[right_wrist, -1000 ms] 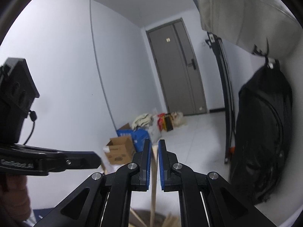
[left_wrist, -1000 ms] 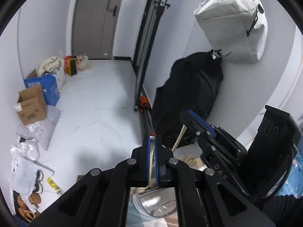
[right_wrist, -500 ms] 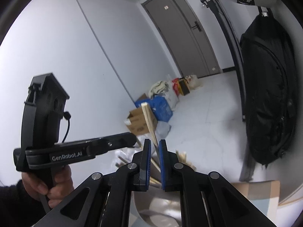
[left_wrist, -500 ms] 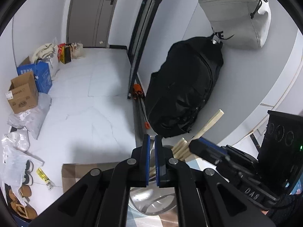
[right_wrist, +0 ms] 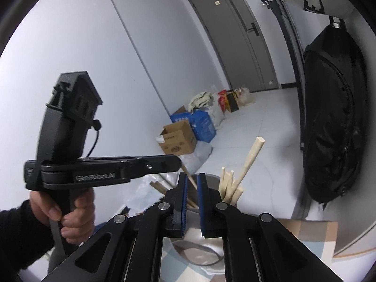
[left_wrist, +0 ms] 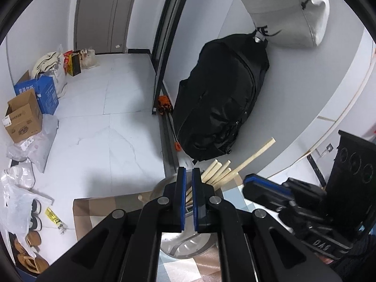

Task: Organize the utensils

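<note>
Looking along the left gripper [left_wrist: 187,197], its blue-padded jaws stand almost together with only a thin gap, and nothing sits between them. Just past the tips, a bundle of pale wooden sticks [left_wrist: 217,172] leans out of a metal container [left_wrist: 188,244] standing on a checked cloth [left_wrist: 98,209]; one longer stick [left_wrist: 255,156] juts up to the right. The right gripper [left_wrist: 265,188] lies close beside that bundle (its own gap cannot be told from here). A black backpack [left_wrist: 221,98] hangs on the wall behind.

From the right wrist view, the right gripper [right_wrist: 192,202] shows a narrow slot between its pads, empty. The sticks [right_wrist: 229,188] stand in the container [right_wrist: 195,249] just beyond the tips, the long one [right_wrist: 251,157] tilted right. The left hand [right_wrist: 68,213] grips the other tool's handle, whose jaw end [right_wrist: 164,162] hovers near the container's rim.
</note>
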### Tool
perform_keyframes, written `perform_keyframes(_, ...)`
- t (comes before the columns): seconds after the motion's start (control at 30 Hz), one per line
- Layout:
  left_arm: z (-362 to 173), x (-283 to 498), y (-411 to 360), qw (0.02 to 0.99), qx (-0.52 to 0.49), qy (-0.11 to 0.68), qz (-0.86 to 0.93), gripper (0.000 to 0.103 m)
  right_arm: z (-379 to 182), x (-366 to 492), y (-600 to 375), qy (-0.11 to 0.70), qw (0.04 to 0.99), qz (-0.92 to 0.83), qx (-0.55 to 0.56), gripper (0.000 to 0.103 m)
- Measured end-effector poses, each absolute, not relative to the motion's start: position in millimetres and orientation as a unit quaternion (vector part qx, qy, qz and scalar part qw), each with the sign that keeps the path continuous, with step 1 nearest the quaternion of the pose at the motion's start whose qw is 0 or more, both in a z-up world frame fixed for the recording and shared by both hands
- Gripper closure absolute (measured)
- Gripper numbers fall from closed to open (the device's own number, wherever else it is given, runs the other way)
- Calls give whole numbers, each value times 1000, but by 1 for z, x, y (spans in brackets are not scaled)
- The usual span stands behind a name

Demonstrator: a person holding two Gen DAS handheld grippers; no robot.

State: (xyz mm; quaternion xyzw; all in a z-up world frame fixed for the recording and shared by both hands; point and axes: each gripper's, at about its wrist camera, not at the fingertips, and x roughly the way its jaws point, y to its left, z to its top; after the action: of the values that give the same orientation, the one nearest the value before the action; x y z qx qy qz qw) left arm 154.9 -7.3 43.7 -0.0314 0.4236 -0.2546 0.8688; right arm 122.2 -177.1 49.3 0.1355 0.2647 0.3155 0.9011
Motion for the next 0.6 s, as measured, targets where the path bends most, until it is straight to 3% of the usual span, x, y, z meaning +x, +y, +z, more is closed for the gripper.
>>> perform_keyframes(0.07, 41, 156, -8, 866, -23, 431, -250, 103, 51, 116, -183, 258, 903, 313, 141, 94)
perform_keyframes(0.23, 35, 153, -8, 860, -10, 450, -240, 101, 52, 102, -197, 255, 907, 299, 153, 78)
perform_keyframes(0.3, 39, 148, -6, 862, -9, 447, -239, 94, 52, 96, -202, 253, 910, 291, 150, 65)
perform_keyframes(0.37, 47, 142, -4, 868, -7, 436, -237, 76, 52, 91, -207, 250, 914, 282, 151, 59)
perform_keyframes(0.43, 55, 134, -1, 878, -9, 418, -231, 67, 54, 88, -212, 246, 917, 273, 156, 55)
perform_keyframes(0.5, 61, 129, 0, 886, -11, 406, -225, 67, 57, 84, -216, 238, 920, 267, 160, 47)
perform_keyframes(0.6, 71, 115, 9, 902, -20, 384, -196, 60, 62, 76, -222, 230, 923, 260, 165, 44)
